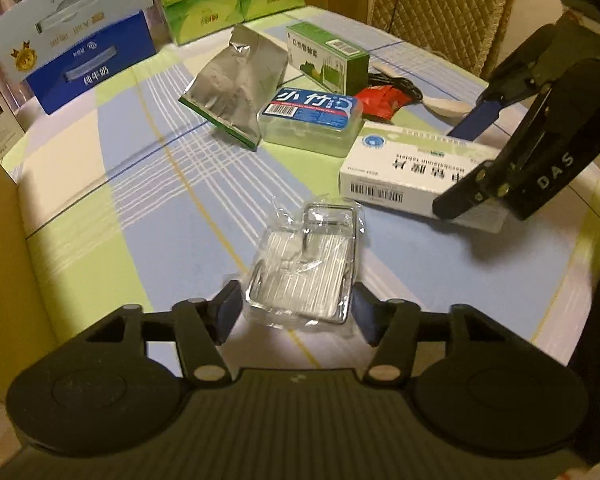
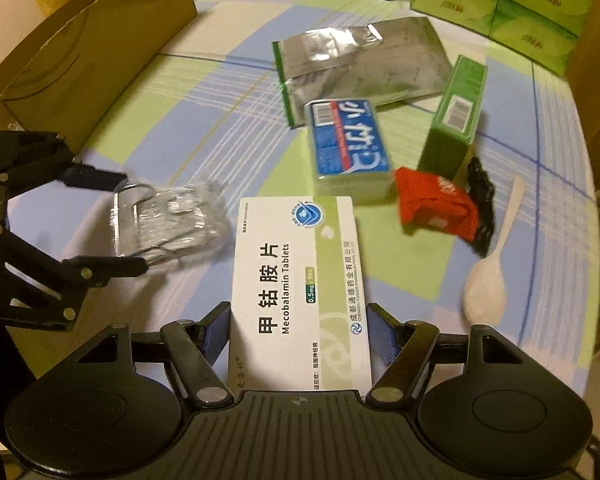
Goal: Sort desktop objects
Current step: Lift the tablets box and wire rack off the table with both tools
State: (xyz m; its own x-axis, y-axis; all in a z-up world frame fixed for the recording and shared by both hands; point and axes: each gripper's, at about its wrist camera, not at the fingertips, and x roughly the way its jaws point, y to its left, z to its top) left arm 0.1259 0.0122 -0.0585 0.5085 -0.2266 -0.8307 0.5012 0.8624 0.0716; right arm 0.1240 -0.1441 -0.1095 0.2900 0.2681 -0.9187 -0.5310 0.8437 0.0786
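In the left wrist view my left gripper (image 1: 296,308) is shut on a metal rack wrapped in clear plastic (image 1: 304,268), its blue pads pressing both sides just above the checked tablecloth (image 1: 140,168). The right wrist view shows that left gripper (image 2: 130,224) at the left edge with the same wrapped rack (image 2: 172,220). My right gripper (image 2: 298,332) is shut on a white tablet box (image 2: 296,264), one pad on each long side. From the left wrist view the right gripper (image 1: 454,164) reaches over the white box (image 1: 404,168), which casts a shadow on the cloth.
Behind lie a silver foil pouch (image 2: 360,68), a blue-labelled clear box (image 2: 348,144), a green box (image 2: 456,120), a red packet (image 2: 436,208), a black cable (image 2: 480,196) and a white spoon (image 2: 488,284). An open cardboard box (image 2: 80,52) stands left; green tissue packs (image 2: 500,0) and a blue carton (image 1: 92,68) at the back.
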